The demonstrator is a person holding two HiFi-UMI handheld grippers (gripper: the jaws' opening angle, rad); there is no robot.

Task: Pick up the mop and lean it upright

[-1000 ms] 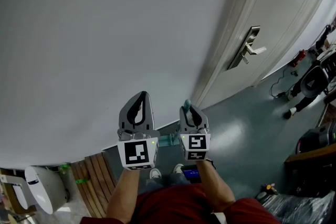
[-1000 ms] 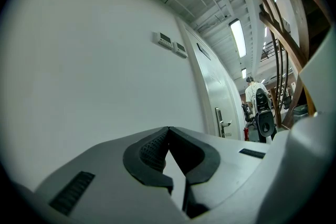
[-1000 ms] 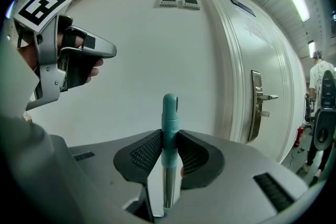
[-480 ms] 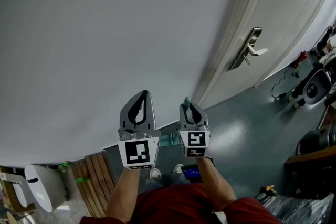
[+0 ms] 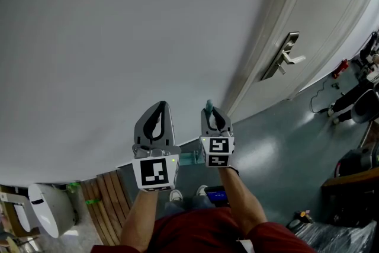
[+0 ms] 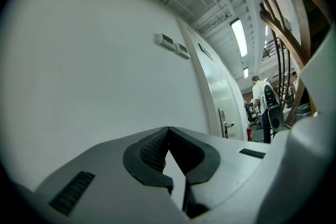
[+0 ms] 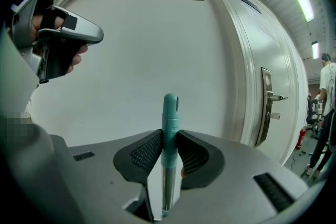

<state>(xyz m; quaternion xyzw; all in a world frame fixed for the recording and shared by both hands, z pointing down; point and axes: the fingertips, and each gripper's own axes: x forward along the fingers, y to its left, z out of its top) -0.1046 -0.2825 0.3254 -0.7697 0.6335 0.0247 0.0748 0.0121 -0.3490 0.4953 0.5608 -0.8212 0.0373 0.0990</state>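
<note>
The mop stands upright close to the white wall (image 5: 118,38). Its teal handle tip (image 5: 208,105) pokes up between the fingers of my right gripper (image 5: 212,111), and its teal head (image 5: 188,158) shows on the floor below. In the right gripper view the pads are shut on the handle's teal grip (image 7: 169,118), whose metal shaft runs down between the jaws of the right gripper (image 7: 169,136). My left gripper (image 5: 159,107) hovers beside it, apart from the mop. The left gripper (image 6: 168,131) has its tips touching and holds nothing.
A white door with a metal lever handle (image 5: 284,56) is right of the mop. Wooden slats (image 5: 106,201) and a white fixture (image 5: 50,210) lie at lower left. Cables and equipment (image 5: 355,98) sit on the grey floor at right. A person (image 6: 261,105) stands far off.
My right gripper has shifted a little toward the wall, carrying the mop handle with it. The left gripper has stayed where it was.
</note>
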